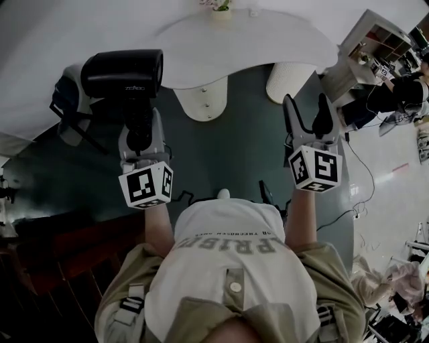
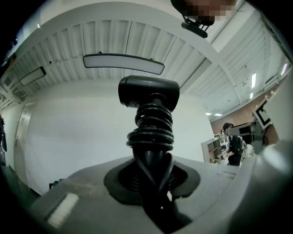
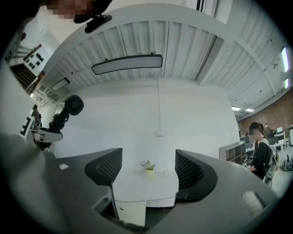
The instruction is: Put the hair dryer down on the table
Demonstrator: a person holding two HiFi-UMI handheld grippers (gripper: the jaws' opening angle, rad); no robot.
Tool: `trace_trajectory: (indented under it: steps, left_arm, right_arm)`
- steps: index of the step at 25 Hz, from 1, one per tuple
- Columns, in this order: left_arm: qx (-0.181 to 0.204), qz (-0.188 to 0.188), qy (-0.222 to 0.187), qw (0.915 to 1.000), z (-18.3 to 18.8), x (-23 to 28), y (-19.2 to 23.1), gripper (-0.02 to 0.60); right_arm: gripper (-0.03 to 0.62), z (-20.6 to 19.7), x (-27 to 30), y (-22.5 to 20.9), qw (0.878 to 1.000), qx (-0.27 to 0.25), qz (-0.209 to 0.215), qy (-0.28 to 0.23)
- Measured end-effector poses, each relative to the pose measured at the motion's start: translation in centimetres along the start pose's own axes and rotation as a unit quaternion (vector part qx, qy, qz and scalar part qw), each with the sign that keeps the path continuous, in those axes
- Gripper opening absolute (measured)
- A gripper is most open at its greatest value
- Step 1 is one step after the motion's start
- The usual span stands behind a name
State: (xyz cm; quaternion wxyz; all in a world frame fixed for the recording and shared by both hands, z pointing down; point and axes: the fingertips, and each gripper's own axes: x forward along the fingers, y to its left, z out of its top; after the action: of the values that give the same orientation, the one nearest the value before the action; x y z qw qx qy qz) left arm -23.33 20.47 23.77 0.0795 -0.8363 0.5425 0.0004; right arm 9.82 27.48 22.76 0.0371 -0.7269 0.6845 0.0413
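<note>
A black hair dryer (image 1: 123, 74) stands upright in my left gripper (image 1: 139, 134), which is shut on its handle. In the left gripper view the handle (image 2: 151, 135) has its cord coiled round it and the dryer's head (image 2: 149, 91) sits on top, between the jaws of the left gripper (image 2: 153, 183). My right gripper (image 1: 306, 115) is open and holds nothing. Ahead lies the white table (image 1: 268, 33). In the right gripper view the right gripper (image 3: 147, 170) frames the table (image 3: 137, 186), and the hair dryer (image 3: 68, 109) shows at the far left.
A small flower pot (image 1: 220, 7) stands at the table's far edge. Below the top are a white cabinet (image 1: 204, 97) and a round pedestal (image 1: 288, 80). A chair (image 1: 67, 100) stands left. A shelf unit (image 1: 375, 47) and a person (image 1: 395, 87) are right.
</note>
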Motion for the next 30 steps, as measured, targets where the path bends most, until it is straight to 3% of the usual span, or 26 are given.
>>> trace_trajectory:
  steps: [14,22,30]
  left_arm:
    - [-0.007,0.005,0.036,0.9993,-2.4,4.7,1.1,0.11]
    - [-0.018,0.011,0.031,0.9993,-4.4,7.1,2.3,0.11]
    - [-0.016,0.029,0.026,0.9991,-4.1,14.1,2.6,0.11]
  right_arm:
    - [0.351,-2.9,5.3,-1.4,0.999,0.01,-0.004,0.034]
    - [0.351,-6.0,8.6,-0.3,0.999,-0.004,0.011,0.053]
    - [0.351,-5.6,16.2,-2.8,0.999,-0.005,0.025,0.044]
